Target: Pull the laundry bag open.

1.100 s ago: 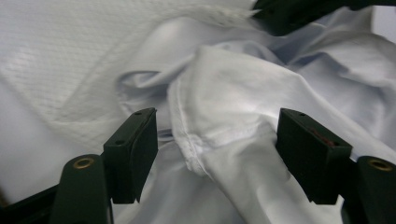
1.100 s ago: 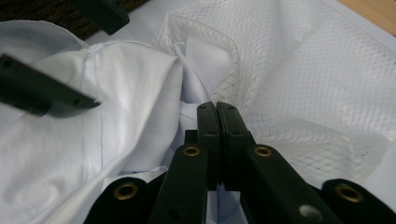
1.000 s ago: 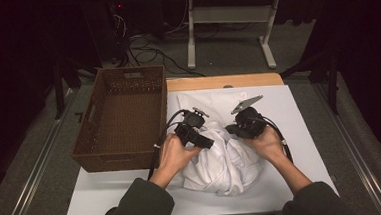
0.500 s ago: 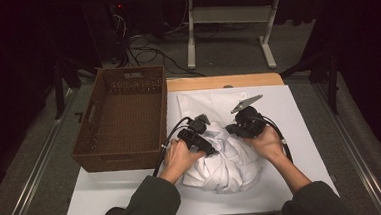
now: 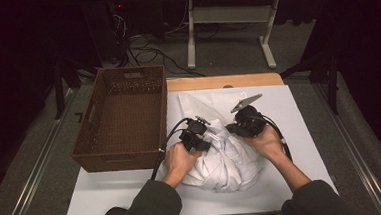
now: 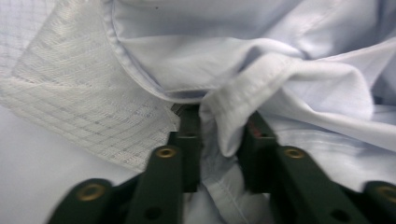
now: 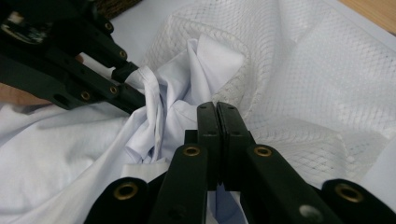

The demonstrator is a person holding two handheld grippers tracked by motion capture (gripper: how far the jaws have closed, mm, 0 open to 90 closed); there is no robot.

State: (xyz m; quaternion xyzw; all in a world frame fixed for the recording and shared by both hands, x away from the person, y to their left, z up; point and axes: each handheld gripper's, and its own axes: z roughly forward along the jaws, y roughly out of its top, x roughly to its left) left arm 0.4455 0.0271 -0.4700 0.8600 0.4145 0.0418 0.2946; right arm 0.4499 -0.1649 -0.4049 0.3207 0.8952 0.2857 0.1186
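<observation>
The shirt (image 5: 226, 155), white and crumpled, lies heaped on the white board (image 5: 299, 111), half out of a mesh bag (image 5: 213, 103) that spreads flat behind it. The basket (image 5: 124, 116) stands empty just left of the heap, well within reach of the left hand.

The left gripper (image 5: 200, 132) sits on the heap's left top. Its jaws have just been closing, and in the left gripper view a hemmed fold of the shirt (image 6: 233, 116) stands between them; the pads look to be pinching that fold, though a sliver of gap shows beside the cloth. The mesh bag (image 6: 88, 112) lies to the left of this fold, outside the jaws.

The right gripper (image 5: 240, 127) rests on the heap's right top with its jaws pressed together. Its own view shows the tips (image 7: 217, 112) at the bag's mouth edge, so they seem clamped on mesh, though what is caught can't be made out for certain.

The bag's mouth opens toward the person, and the shirt bulges out of it that way. The likely next pull therefore runs along that axis: shirt drawn toward the person and leftward, bag held back by the right gripper.
</observation>
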